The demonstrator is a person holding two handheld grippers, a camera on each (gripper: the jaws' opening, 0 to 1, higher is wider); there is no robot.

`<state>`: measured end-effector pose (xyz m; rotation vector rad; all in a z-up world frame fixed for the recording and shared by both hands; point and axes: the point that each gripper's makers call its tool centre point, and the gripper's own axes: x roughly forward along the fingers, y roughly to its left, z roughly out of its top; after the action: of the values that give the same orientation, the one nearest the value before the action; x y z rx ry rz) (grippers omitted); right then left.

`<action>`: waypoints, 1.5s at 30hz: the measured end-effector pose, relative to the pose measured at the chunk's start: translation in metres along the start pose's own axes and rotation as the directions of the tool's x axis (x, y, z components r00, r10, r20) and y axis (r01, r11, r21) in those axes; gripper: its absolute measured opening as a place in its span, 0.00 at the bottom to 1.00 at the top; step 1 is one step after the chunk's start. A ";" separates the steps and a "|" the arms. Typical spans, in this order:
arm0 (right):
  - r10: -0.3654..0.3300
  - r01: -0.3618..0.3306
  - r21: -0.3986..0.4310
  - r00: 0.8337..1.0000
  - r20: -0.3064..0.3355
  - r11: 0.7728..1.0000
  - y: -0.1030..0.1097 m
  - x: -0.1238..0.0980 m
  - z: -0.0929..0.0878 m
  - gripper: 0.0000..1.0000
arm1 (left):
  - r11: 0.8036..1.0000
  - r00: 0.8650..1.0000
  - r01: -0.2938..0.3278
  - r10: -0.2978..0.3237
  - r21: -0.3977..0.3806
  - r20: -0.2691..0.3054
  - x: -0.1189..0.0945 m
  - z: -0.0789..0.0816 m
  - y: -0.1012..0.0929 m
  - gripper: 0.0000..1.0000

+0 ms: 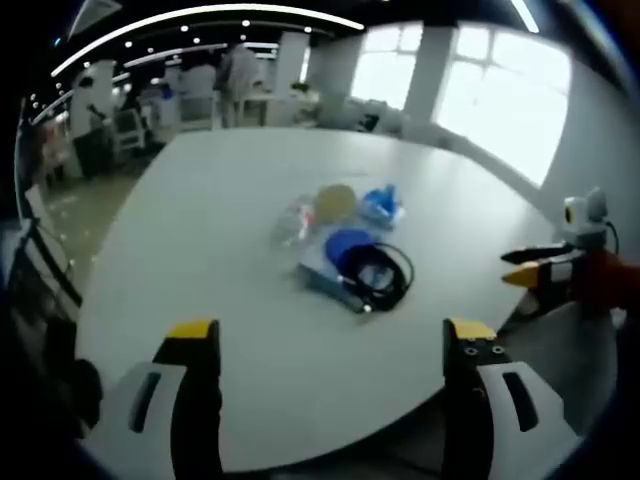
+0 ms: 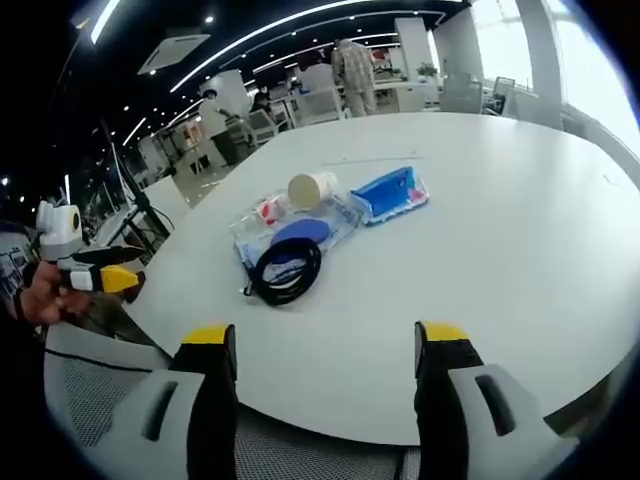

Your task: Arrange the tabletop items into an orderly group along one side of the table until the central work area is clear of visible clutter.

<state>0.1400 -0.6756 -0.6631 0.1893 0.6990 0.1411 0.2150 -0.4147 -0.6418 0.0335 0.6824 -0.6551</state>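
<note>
Clutter sits bunched mid-counter point(image 2: 520, 250): black cable coil point(image 2: 286, 270) on a blue pouch point(image 2: 296, 236), w/ tape roll point(image 2: 312, 188), clear packet point(image 2: 262, 212) and blue pack point(image 2: 398, 193) just beyond. My left claw point(image 1: 332, 345) and right claw point(image 2: 325, 348) each hang at the near edge, jaws spread wide, gripping nothing, well apart from the items. 2 people stand in the background.

Both claws point(image 1: 330, 345) point(image 2: 325, 350) wide apart, empty

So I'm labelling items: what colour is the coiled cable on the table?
Black. The coiled cable shows best in the right gripper view.
</note>
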 end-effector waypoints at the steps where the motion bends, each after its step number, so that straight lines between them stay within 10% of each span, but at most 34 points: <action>1: 0.000 -0.001 -0.002 1.000 -0.002 1.000 0.000 0.000 0.000 0.72 | 1.000 1.000 -0.002 0.002 -0.001 0.000 0.000 0.000 0.001 0.89; 45: 0.019 -0.019 -0.044 1.000 -0.018 0.999 0.005 0.003 -0.002 0.71 | 1.000 0.998 0.005 -0.006 -0.003 -0.059 0.009 -0.008 0.000 0.89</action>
<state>0.1409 -0.6700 -0.6651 0.1528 0.7112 0.1764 0.2153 -0.4180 -0.6529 0.0490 0.7408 -0.6607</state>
